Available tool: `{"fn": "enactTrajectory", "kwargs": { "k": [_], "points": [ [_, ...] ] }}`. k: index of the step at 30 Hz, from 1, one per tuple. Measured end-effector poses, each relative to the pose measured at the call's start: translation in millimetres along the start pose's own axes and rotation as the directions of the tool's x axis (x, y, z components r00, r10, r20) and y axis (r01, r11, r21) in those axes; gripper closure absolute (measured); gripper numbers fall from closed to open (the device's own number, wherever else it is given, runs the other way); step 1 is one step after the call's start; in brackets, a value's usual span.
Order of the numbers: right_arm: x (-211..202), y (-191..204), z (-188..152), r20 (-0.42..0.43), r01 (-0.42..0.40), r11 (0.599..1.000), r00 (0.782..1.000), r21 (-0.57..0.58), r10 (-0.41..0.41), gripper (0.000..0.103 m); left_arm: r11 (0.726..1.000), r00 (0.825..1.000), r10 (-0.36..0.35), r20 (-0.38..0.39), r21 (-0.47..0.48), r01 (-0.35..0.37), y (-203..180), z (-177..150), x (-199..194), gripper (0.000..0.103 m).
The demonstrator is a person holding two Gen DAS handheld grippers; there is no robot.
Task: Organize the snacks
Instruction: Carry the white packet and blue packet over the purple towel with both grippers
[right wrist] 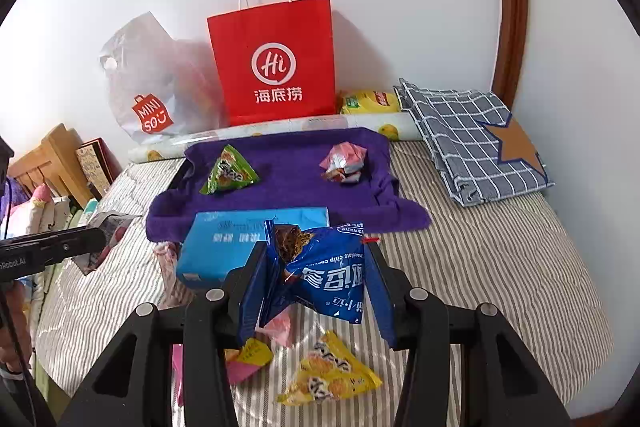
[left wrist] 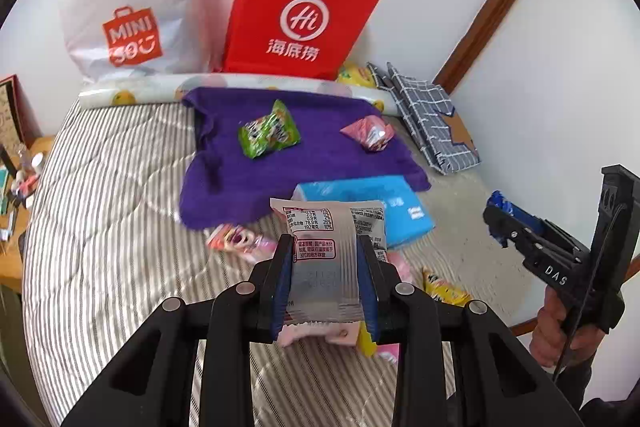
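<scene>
1. Bed (right wrist: 500, 267): striped cover; right side bare up to the wall, left edge runs by a wooden desk (left wrist: 16, 259).
2. Purple towel (left wrist: 320, 155) at the far end holds a green packet (left wrist: 269, 129) and a pink packet (left wrist: 368, 133), well apart.
3. Left tool (left wrist: 326, 267) tilts downward, jaws narrow, clamped on a silver packet (left wrist: 332, 251) above the bed.
4. Right tool (right wrist: 316, 287) tilts downward, gripping a blue cookie packet (right wrist: 324, 275); yellow packet (right wrist: 332, 375) lies below.
5. Blue box (right wrist: 228, 247) sits at the towel's near edge.
</scene>
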State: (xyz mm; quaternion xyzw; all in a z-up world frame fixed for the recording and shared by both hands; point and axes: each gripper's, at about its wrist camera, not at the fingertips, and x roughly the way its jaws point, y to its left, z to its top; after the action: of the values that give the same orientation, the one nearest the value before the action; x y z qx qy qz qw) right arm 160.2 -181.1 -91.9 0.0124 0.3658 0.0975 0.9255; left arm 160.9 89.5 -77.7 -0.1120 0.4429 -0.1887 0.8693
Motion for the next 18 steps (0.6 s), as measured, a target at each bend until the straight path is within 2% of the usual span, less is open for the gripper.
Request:
{"fn": "enactTrajectory", "kwargs": {
  "k": [7,18],
  "points": [
    [9.7,3.2,15.4,0.007,-0.024,1.0,1.0,-0.011,0.025,0.058,1.0,1.0,-0.023,0.008,0.003,0.023,-12.9,22.7,10.9,0.072],
    [29.2,2.0,41.9,0.033,-0.04,0.999,0.999,-0.028,0.041,0.058,1.0,1.0,-0.017,-0.001,0.011,0.017,-14.6,60.0,35.4,0.072]
  ]
}}
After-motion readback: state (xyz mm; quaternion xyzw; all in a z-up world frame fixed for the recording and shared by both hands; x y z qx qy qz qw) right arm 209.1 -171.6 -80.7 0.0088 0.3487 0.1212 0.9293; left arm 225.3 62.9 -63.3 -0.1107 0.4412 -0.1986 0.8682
